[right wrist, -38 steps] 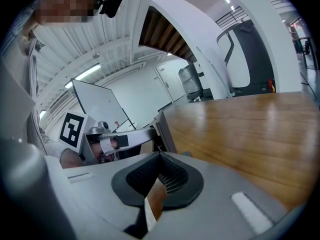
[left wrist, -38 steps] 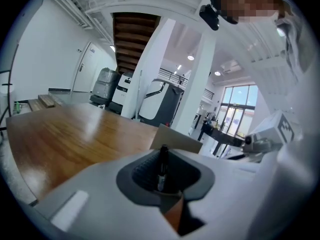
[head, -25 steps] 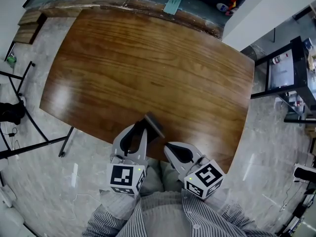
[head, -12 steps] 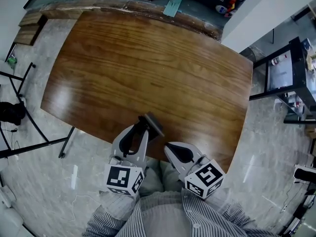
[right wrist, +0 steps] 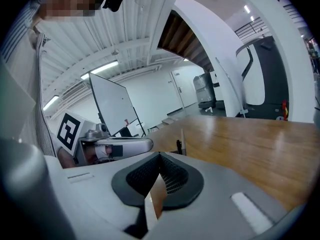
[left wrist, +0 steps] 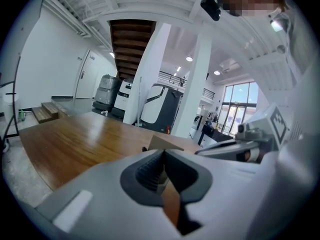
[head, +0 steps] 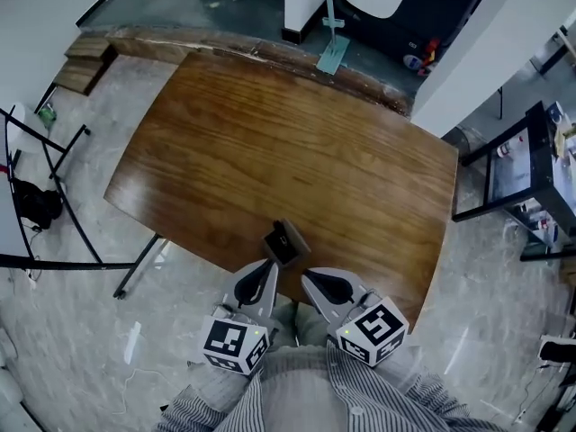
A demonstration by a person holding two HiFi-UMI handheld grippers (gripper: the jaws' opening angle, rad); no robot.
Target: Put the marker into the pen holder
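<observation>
While pen holder [head: 285,241] stands at desk [head: 270,151] near edge, I see dark tip at its rim, likely marker [right wrist: 179,146]: insertion judged done. Jaws of left gripper [left wrist: 163,160] just closing, now together, empty; right gripper [right wrist: 160,160] pinched together, empty.

pen holder [head: 285,241] stands on the table [head: 270,133], near its front edge.

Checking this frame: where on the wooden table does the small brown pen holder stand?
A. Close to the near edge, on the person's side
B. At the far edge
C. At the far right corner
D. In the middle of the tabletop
A: the head view shows the pen holder standing on the table just inside its near edge, with the rest of the top bare.
</observation>
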